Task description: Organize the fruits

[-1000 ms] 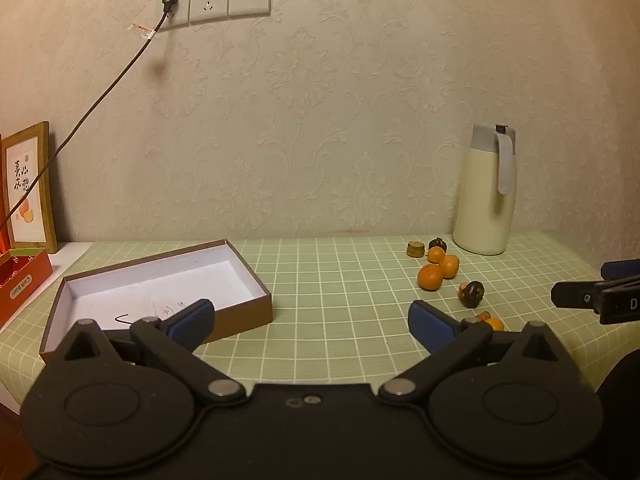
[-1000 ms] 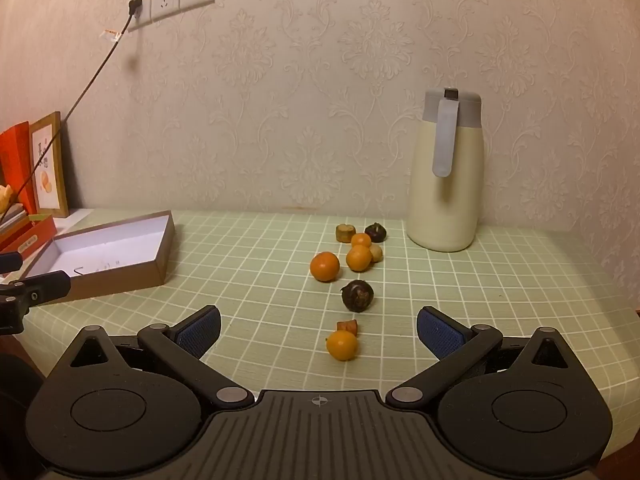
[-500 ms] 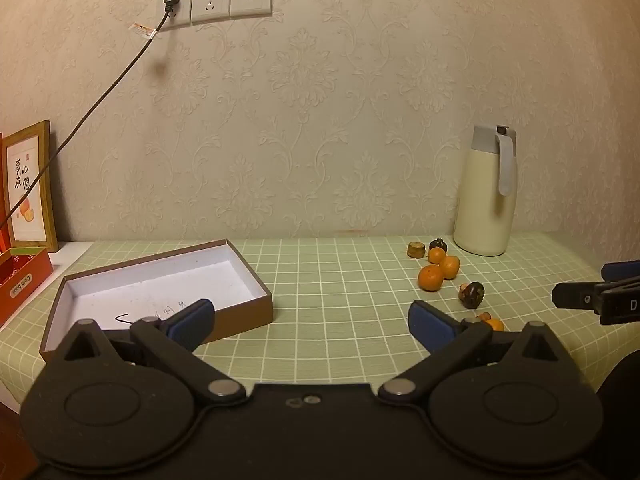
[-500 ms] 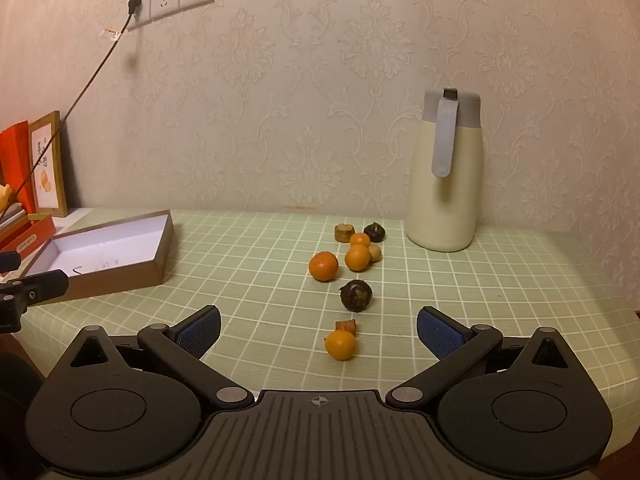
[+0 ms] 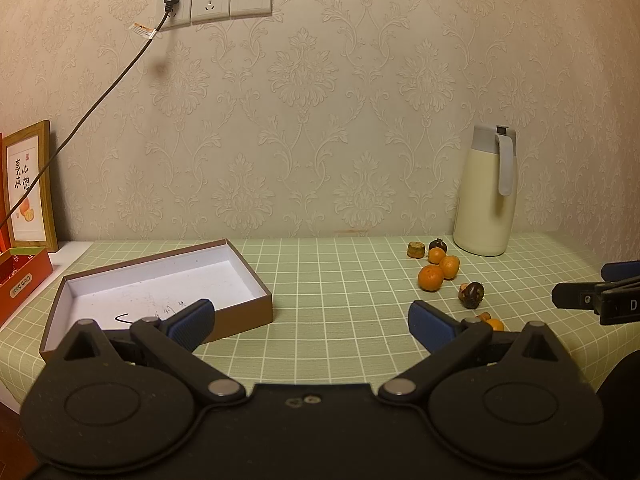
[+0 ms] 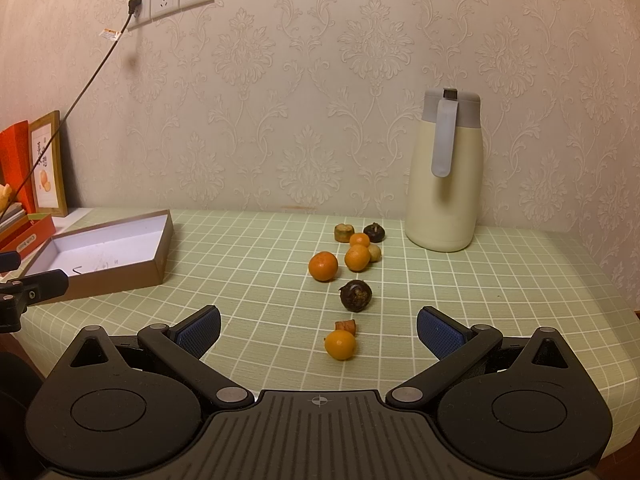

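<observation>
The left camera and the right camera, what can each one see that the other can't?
Only the left view shows the whole floor of the box, and the right tongs from the side. Only the right view shows a pale fruit behind the oranges, and the left tongs at its edge. Both show the box, jug, oranges, dark fruits, picture frame and wall socket.

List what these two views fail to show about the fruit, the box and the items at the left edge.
- Nearest orange, left wrist view: partly hidden behind the left gripper's own finger.
- Pale round piece, right wrist view: half hidden behind an orange; kind unclear.
- Box floor: marks too small to read.
- Red box, left wrist view: cut off by the edge.
</observation>
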`<action>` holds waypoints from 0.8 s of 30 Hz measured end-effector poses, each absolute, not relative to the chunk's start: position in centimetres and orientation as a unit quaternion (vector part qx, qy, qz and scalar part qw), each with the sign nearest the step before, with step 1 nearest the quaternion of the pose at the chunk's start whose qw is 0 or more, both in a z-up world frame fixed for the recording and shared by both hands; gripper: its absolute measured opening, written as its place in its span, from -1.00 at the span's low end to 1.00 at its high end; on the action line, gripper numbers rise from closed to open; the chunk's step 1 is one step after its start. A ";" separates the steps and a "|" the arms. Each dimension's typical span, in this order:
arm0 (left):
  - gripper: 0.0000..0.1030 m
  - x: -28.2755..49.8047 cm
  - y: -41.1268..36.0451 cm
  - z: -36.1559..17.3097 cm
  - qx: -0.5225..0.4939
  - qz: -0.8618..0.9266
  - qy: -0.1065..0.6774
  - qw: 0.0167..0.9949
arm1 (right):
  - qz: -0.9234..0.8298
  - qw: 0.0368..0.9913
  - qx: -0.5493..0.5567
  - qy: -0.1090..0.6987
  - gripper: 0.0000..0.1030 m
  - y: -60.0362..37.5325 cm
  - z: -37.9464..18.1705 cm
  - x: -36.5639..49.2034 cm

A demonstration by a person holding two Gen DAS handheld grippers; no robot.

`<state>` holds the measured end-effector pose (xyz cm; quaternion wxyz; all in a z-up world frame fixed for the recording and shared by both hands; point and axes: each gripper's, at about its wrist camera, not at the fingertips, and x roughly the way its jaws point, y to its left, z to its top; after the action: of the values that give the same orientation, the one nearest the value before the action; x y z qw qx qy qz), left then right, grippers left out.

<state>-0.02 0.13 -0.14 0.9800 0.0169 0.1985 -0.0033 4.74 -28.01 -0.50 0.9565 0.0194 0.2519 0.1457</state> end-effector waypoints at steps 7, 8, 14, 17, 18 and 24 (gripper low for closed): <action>0.89 0.0 0.2 -0.1 0.017 -0.004 0.199 0.980 | 0.146 0.957 0.019 0.252 1.00 -28.0 -0.5 4.7; 0.89 0.0 0.2 -0.1 0.017 -0.003 0.199 0.980 | 0.145 0.957 0.019 0.252 1.00 -28.0 -0.5 4.7; 0.89 -0.1 0.2 -0.2 0.017 -0.004 0.199 0.980 | 0.146 0.956 0.019 0.252 1.00 -28.0 -0.5 4.8; 0.89 -0.1 0.2 -0.2 0.017 -0.003 0.199 0.980 | 0.146 0.956 0.019 0.252 1.00 -28.0 -0.5 4.8; 0.89 0.0 0.2 -0.2 0.017 -0.003 0.199 0.980 | 0.146 0.956 0.019 0.252 1.00 -28.0 -0.5 4.8; 0.89 0.0 0.2 -0.2 0.017 -0.003 0.199 0.980 | 0.146 0.956 0.019 0.253 1.00 -28.0 -0.5 4.8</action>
<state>-0.04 0.16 -0.16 0.9798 0.0174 0.1991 -0.0034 4.84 -28.02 -0.46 0.9564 0.0194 0.2526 0.1457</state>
